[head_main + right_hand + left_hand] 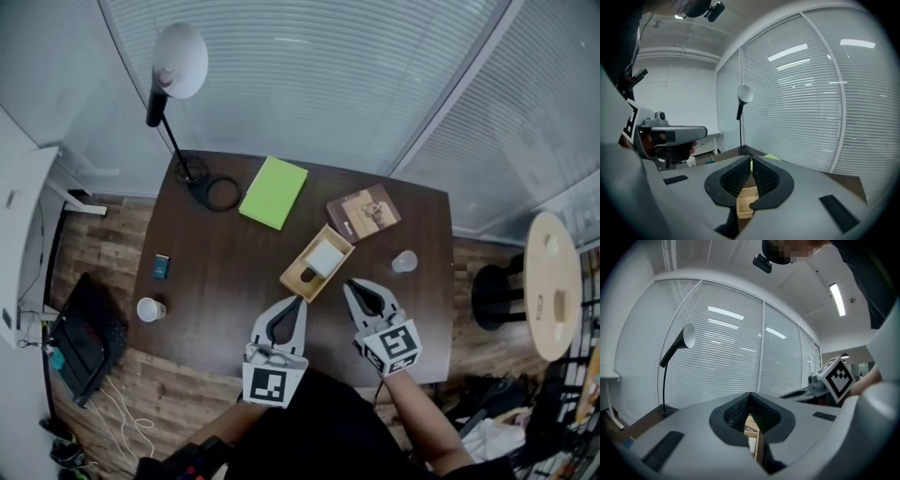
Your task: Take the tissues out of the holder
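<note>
A wooden tissue holder (302,277) lies at the middle of the dark table (225,281), with a white stack of tissues (325,256) inside it. My left gripper (299,301) is shut and empty, its tip just short of the holder's near end. My right gripper (349,283) is also shut and empty, its tip beside the holder's right side. In the left gripper view the jaws (750,394) meet, and a slice of the holder (751,426) shows below them. The right gripper view has the closed jaws (751,160) above the holder's corner (746,202).
A green notebook (274,191), a brown booklet (364,212) and a clear cup (404,262) lie beyond the holder. A white cup (149,308) and a small dark item (162,266) sit at the left. A desk lamp (178,66) with a coiled cable (221,193) stands back left.
</note>
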Demonstrator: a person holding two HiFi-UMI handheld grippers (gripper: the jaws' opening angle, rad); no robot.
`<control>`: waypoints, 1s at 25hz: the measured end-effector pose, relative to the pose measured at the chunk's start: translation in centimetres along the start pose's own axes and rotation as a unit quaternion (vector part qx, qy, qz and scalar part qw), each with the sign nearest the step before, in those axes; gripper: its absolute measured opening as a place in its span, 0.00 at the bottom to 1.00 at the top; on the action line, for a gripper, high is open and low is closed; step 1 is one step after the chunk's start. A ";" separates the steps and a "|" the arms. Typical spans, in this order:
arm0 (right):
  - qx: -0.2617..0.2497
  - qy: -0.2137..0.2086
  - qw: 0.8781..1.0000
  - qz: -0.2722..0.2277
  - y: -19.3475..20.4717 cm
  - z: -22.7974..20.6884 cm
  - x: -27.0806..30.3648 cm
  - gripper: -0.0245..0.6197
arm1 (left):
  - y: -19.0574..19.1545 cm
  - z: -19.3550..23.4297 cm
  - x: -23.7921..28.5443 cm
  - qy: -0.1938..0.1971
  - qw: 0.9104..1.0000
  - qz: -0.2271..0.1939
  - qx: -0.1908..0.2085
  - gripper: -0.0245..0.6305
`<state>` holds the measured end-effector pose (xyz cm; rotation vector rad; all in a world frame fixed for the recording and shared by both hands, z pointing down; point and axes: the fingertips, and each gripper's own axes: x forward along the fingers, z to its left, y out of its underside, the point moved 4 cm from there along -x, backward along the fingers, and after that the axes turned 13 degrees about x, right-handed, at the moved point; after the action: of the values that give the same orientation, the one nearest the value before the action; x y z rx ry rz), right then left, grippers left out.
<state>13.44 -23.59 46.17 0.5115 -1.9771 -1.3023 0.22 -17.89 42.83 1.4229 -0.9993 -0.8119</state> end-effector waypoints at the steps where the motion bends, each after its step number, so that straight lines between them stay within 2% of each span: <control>1: -0.004 0.001 1.000 0.014 0.2 -0.4 0.7 0.05 | 0.2 0.4 0.2 -0.001 1.000 0.001 -0.004 0.03; 3: -0.009 0.002 0.999 0.050 1.0 -1.3 2.2 0.08 | 0.5 1.2 0.7 -0.004 1.000 0.003 -0.013 0.03; 5: -0.009 -0.002 0.996 0.085 1.9 -2.1 3.7 0.22 | 0.8 2.1 1.1 -0.007 1.000 0.004 -0.022 0.03; 8: -0.017 -0.005 0.992 0.123 3.0 -2.9 5.6 0.30 | 1.1 3.6 1.1 -0.014 0.999 0.007 -0.035 0.03; 12: -0.027 0.002 0.984 0.176 4.9 -4.4 8.2 0.47 | 2.1 5.5 1.0 -0.024 0.999 0.015 -0.039 0.03; 17: -0.032 0.005 0.969 0.246 8.0 -6.6 11.1 0.54 | 2.4 6.5 1.1 -0.016 0.999 0.015 -0.031 0.03; 22: -0.035 0.002 0.953 0.301 10.5 -8.2 13.9 0.61 | 2.5 7.6 0.8 -0.010 0.999 0.019 -0.042 0.03; 25: -0.041 0.011 0.942 0.333 12.0 -9.3 15.0 0.62 | 2.9 8.2 0.5 -0.007 0.999 0.025 -0.047 0.03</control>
<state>10.79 -34.32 64.44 -0.1855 -1.8280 -0.9262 -7.43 -21.59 44.95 1.3083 -0.9918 -0.8221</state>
